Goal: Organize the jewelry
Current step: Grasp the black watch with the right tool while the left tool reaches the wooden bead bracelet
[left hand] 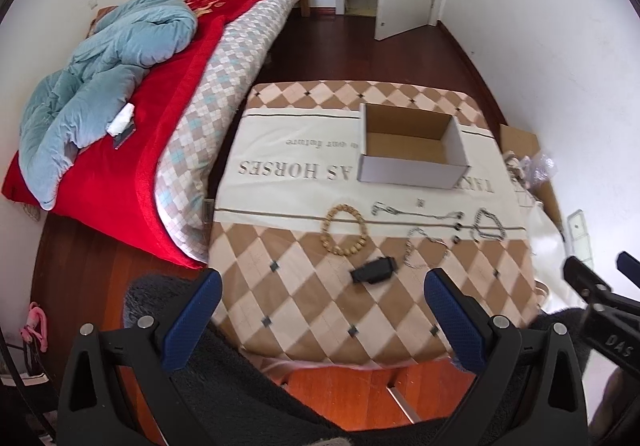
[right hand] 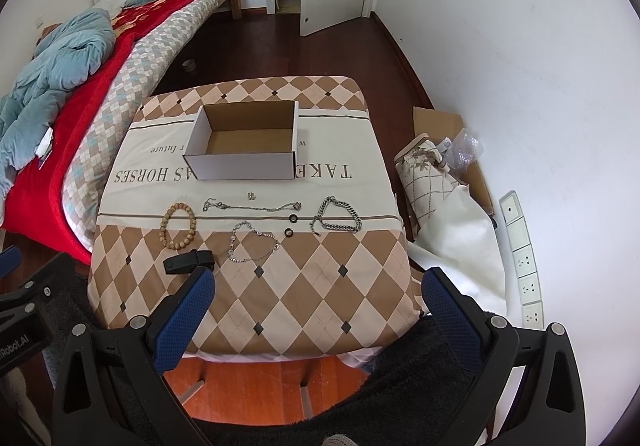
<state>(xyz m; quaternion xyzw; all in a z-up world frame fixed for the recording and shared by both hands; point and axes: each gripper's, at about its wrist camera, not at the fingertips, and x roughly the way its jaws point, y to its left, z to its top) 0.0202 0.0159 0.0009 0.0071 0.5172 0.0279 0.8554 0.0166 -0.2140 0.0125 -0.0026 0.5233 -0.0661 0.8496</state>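
Cardboard box point(right hand: 244, 140) sitting empty at 12 o'clock on the table point(right hand: 320, 286), so nothing sorted yet and every piece left to go in. Laid out in front of it: one wooden bead bracelet point(right hand: 178, 227) at 9 o'clock, three silver chains point(right hand: 252, 206), two small dark rings point(right hand: 294, 218), one tiny earring-looking bit point(right hand: 251, 196) (too small to tell), plus one black clasp-like thing point(right hand: 188, 261). Left gripper point(left hand: 322, 310) and right gripper point(right hand: 318, 310) both hovering at 6 o'clock, fingers point(right hand: 188, 310) spread wide apart, holding nothing.
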